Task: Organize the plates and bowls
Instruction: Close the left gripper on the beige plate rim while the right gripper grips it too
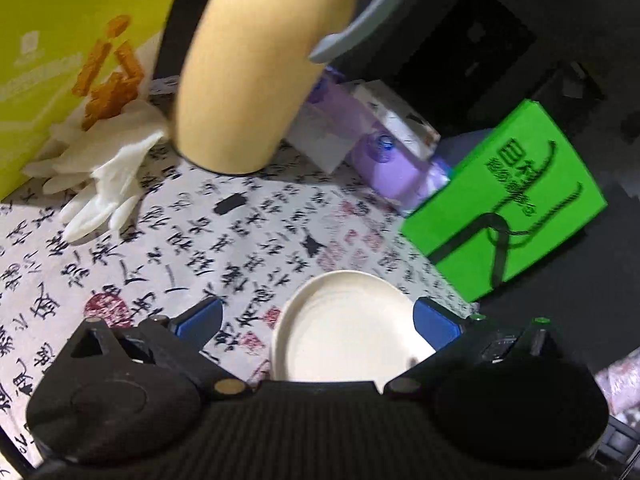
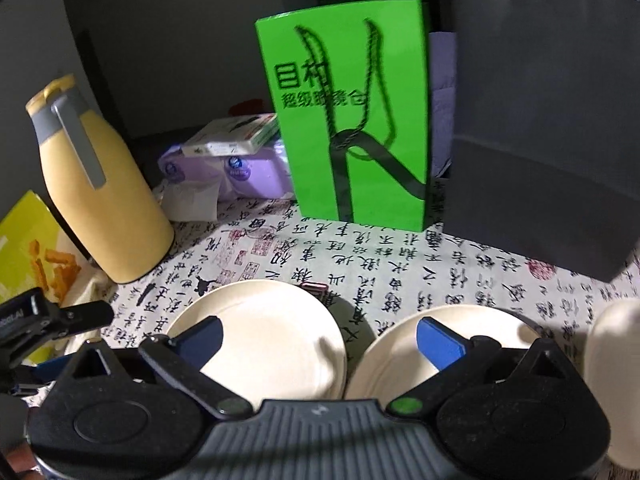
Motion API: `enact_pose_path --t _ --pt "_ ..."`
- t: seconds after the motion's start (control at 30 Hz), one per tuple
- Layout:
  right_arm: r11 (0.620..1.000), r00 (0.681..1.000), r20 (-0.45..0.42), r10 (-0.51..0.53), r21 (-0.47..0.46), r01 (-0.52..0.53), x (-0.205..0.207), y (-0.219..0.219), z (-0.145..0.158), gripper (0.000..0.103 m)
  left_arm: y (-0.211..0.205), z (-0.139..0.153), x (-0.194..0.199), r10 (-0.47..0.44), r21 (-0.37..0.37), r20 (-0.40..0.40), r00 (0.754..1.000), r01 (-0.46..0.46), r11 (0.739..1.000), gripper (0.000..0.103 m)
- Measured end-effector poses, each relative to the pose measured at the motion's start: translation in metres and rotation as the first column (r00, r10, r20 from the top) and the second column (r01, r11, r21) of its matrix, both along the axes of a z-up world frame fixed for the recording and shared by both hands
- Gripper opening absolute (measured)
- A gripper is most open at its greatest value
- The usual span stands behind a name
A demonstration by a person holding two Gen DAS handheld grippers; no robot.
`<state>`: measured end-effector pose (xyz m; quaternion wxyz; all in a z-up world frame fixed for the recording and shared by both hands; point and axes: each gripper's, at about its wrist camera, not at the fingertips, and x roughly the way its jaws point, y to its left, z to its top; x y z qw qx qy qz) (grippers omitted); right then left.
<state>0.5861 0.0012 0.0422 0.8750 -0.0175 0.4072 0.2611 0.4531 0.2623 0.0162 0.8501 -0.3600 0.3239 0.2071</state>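
Cream plate (image 1: 344, 328) between spread left jaws; two plates (image 2: 264, 340) under spread right jaws

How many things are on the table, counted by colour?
Cream: 2 plates
Yellow: 1 jug, 1 snack box
Green: 1 bag
Purple: 1 tissue pack
White: 1 pair of gloves
Total: 7

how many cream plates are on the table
2 show in the right wrist view: a left plate near the yellow jug, and a right plate beside it. A cream object at the right edge is unclear; more may be hidden.
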Motion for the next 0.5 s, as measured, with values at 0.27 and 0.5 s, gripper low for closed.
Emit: enact_pose_path --t 0.27,0.5 --pt "0.988 0.998 0.004 0.058 -0.143 -0.056 0.021 0.026 -0.025 0.101 0.001 -0.025 0.015 -0.043 -0.065 -0.105 0.994 0.036 0.997 0.103" --pt "0.971 0.993 -0.006 0.120 -0.209 -0.119 0.030 0.043 -0.046 0.086 0.009 -0.042 0.019 -0.003 -0.091 -0.170 0.985 -0.013 0.996 0.093"
